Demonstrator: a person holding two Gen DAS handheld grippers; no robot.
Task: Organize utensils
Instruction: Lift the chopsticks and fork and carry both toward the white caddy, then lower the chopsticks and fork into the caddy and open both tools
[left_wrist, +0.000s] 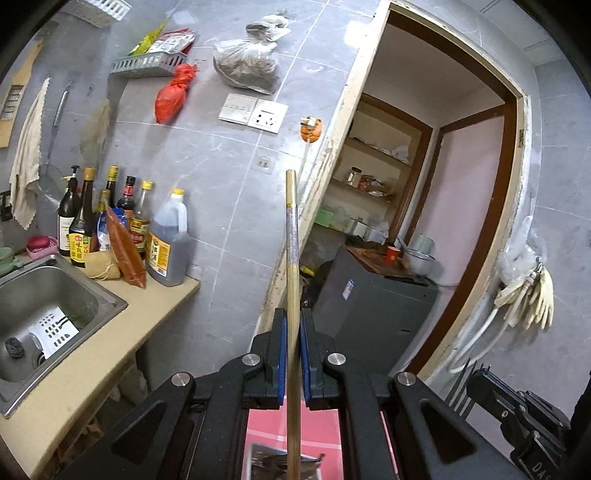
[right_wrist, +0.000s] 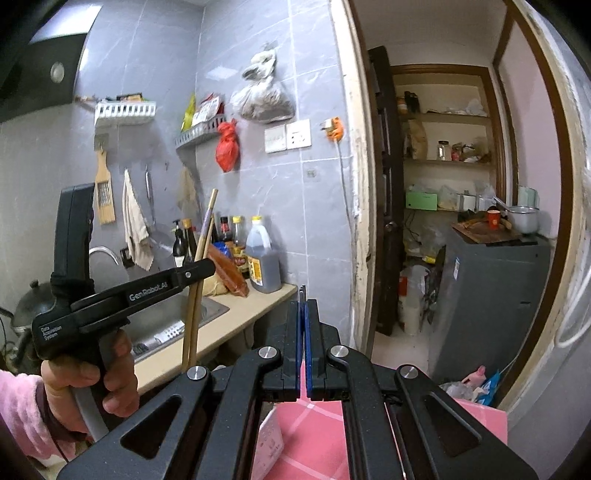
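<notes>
Clenched on the chopsticks (left_wrist: 291, 258), our left gripper (left_wrist: 292, 354) holds them upright, above and right of the sink (left_wrist: 55, 291). Our right gripper (right_wrist: 303, 343) pinches a black fork (left_wrist: 460, 391), further right of that sink.

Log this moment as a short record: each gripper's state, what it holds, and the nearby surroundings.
left gripper: shut on chopsticks, which point up and away
right gripper: shut on a black fork, tines showing in the left wrist view
sink: left of the grippers, set in the counter
bottles: standing behind the sink against the wall
</notes>
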